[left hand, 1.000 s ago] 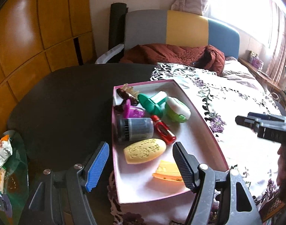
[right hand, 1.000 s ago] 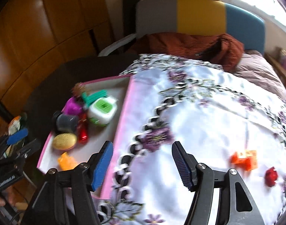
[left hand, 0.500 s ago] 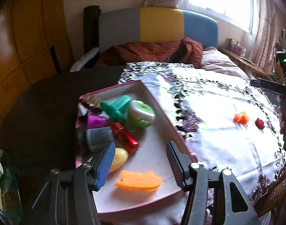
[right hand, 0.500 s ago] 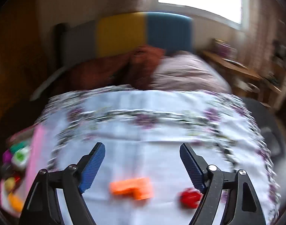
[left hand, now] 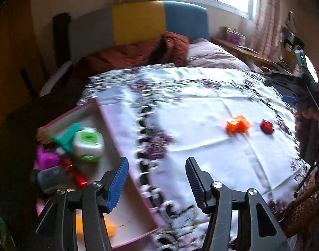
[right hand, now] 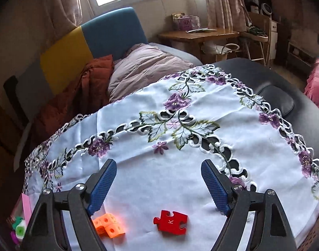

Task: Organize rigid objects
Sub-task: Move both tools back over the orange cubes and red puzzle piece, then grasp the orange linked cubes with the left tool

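Note:
A red puzzle piece [right hand: 170, 222] marked K and an orange block of cubes [right hand: 107, 226] lie on the white embroidered cloth [right hand: 180, 146]. My right gripper [right hand: 158, 185] is open and empty, just above and behind them. My left gripper [left hand: 156, 181] is open and empty, over the right edge of the pink tray [left hand: 109, 123]. The tray holds a green-and-white box [left hand: 87, 144], a teal piece [left hand: 67, 136], a red lighter [left hand: 74, 173], a grey cylinder [left hand: 49, 177], a magenta toy [left hand: 46, 159] and an orange piece [left hand: 109, 228]. The orange block [left hand: 238, 124] and red piece [left hand: 266, 126] show far right.
A bed with a pink quilt [right hand: 147, 67] and rust blanket [right hand: 80, 96] lies behind the table. A wooden desk [right hand: 199, 35] stands by the window. A dark round cushion [right hand: 274, 102] sits at the cloth's right edge. The other hand and device [left hand: 308, 104] show at the right.
Both grippers have swung right, away from the tray. The right gripper now sits close over the red puzzle piece and orange block, with its fingers opened wider.

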`<action>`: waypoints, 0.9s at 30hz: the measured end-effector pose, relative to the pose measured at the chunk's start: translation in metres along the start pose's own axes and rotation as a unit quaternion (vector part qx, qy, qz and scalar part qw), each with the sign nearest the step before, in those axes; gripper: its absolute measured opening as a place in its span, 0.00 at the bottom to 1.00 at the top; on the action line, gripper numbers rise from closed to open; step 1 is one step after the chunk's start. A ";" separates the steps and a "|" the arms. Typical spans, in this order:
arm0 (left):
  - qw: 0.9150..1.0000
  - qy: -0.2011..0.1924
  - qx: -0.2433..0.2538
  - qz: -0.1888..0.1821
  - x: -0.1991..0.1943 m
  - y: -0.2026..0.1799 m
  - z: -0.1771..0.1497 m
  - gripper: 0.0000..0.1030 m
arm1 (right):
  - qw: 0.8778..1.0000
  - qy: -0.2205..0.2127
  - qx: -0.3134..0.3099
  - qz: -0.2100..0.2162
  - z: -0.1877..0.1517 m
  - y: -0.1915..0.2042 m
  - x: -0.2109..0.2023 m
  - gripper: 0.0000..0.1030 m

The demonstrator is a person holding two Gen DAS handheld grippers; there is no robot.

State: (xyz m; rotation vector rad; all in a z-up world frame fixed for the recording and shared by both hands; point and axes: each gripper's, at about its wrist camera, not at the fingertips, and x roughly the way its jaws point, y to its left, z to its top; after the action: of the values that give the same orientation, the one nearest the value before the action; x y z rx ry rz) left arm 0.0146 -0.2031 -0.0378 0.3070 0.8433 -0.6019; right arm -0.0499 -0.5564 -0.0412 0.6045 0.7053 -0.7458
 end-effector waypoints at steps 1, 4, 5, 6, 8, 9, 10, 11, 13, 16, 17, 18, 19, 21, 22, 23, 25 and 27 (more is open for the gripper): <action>1.000 0.003 0.012 -0.008 0.005 -0.010 0.003 0.56 | 1.000 -0.002 0.005 0.003 0.000 -0.002 -0.001 0.83; 0.999 0.010 0.037 -0.030 0.017 -0.032 0.010 0.56 | 1.000 -0.004 0.020 0.003 0.001 -0.009 -0.003 0.83; 0.998 0.013 0.044 -0.037 0.022 -0.039 0.012 0.56 | 1.000 -0.004 0.026 0.005 0.001 -0.011 -0.003 0.83; 0.997 0.016 0.050 -0.047 0.027 -0.046 0.014 0.56 | 0.999 -0.003 0.033 0.007 0.002 -0.013 -0.003 0.83; 0.995 0.025 0.061 -0.070 0.038 -0.057 0.019 0.56 | 0.999 0.000 0.044 0.008 0.003 -0.018 -0.003 0.83; 0.994 0.030 0.067 -0.078 0.043 -0.064 0.021 0.56 | 0.999 0.001 0.050 0.009 0.003 -0.020 -0.003 0.83; 0.993 0.035 0.071 -0.087 0.049 -0.071 0.025 0.56 | 0.998 0.002 0.054 0.011 0.004 -0.021 -0.003 0.83; 0.992 0.040 0.071 -0.096 0.054 -0.075 0.027 0.56 | 0.998 0.003 0.060 0.014 0.004 -0.023 -0.003 0.84; 0.990 0.048 0.072 -0.110 0.065 -0.087 0.035 0.58 | 0.998 0.006 0.065 0.015 0.004 -0.025 -0.002 0.84; 0.986 0.046 0.098 -0.129 0.077 -0.106 0.045 0.68 | 0.997 0.011 0.072 0.020 0.004 -0.026 0.000 0.84; 0.984 0.051 0.107 -0.132 0.083 -0.112 0.048 0.68 | 0.997 0.012 0.074 0.022 0.004 -0.027 0.000 0.84; 0.982 0.056 0.115 -0.142 0.087 -0.117 0.051 0.68 | 0.997 0.014 0.075 0.023 0.004 -0.027 0.000 0.84; 0.979 0.055 0.125 -0.150 0.091 -0.124 0.055 0.70 | 0.997 0.016 0.077 0.025 0.004 -0.028 0.001 0.84; 0.975 0.052 0.155 -0.149 0.099 -0.138 0.061 0.76 | 0.996 0.019 0.078 0.028 0.004 -0.028 0.003 0.84; 0.973 0.052 0.166 -0.151 0.103 -0.142 0.064 0.77 | 0.996 0.020 0.079 0.029 0.004 -0.027 0.003 0.84; 0.972 0.052 0.173 -0.153 0.107 -0.146 0.066 0.77 | 0.996 0.021 0.079 0.031 0.004 -0.027 0.003 0.84; 0.968 0.054 0.191 -0.154 0.116 -0.156 0.070 0.77 | 0.996 0.022 0.081 0.035 0.004 -0.028 0.003 0.84; 0.965 0.056 0.208 -0.150 0.125 -0.163 0.072 0.77 | 0.996 0.025 0.084 0.037 0.004 -0.028 0.004 0.84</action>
State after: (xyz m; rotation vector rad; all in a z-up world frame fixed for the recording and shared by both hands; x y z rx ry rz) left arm 0.0234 -0.4134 -0.0913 0.6048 0.8766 -1.0573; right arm -0.0680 -0.5778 -0.0486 0.7995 0.6667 -0.7282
